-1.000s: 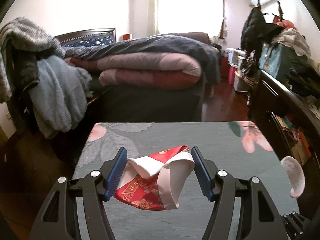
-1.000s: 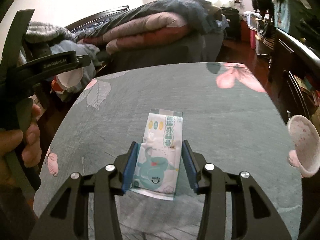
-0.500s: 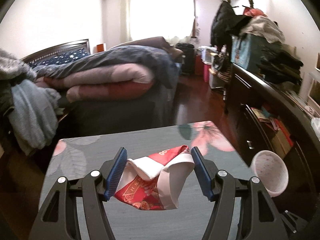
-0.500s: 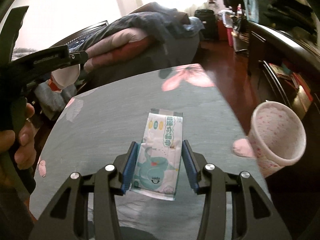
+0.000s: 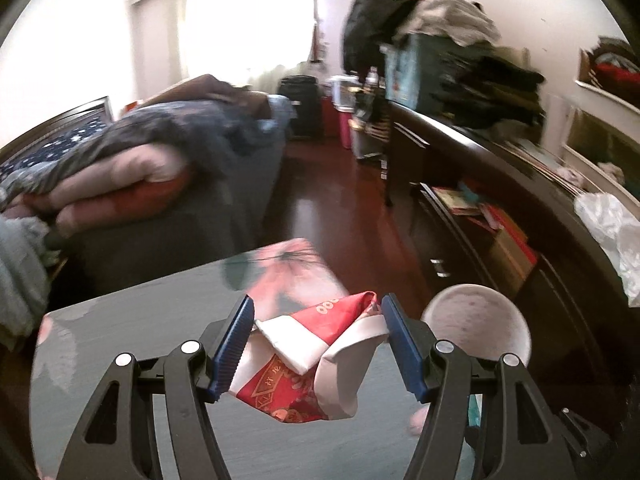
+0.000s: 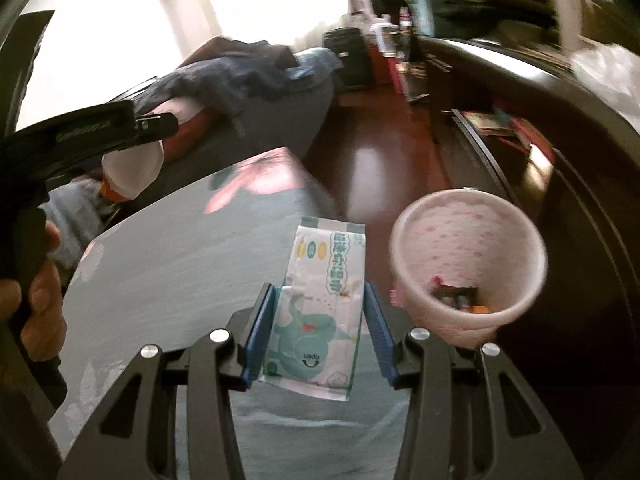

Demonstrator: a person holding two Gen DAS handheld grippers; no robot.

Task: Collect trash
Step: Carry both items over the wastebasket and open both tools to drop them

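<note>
My left gripper (image 5: 318,340) is shut on a crumpled red and white wrapper (image 5: 308,364) and holds it above the grey flowered table (image 5: 132,320). My right gripper (image 6: 320,328) is shut on a flat white and teal snack packet (image 6: 320,304), also above the table (image 6: 180,264). A pink speckled bin (image 6: 468,268) stands just right of the packet, off the table's right edge, with some small trash at its bottom. The bin also shows in the left wrist view (image 5: 476,328), right of the left gripper. The left gripper and the hand holding it show in the right wrist view (image 6: 92,136).
A bed with piled quilts (image 5: 152,160) lies beyond the table. A dark cabinet (image 5: 500,208) loaded with clothes and books runs along the right. Red-brown wooden floor (image 5: 344,200) lies between them. A white plastic bag (image 5: 608,224) sits on the cabinet.
Both grippers have swung to the right with their wrappers still held. The pink bin has come from the right edge of view to close beside both grippers.
</note>
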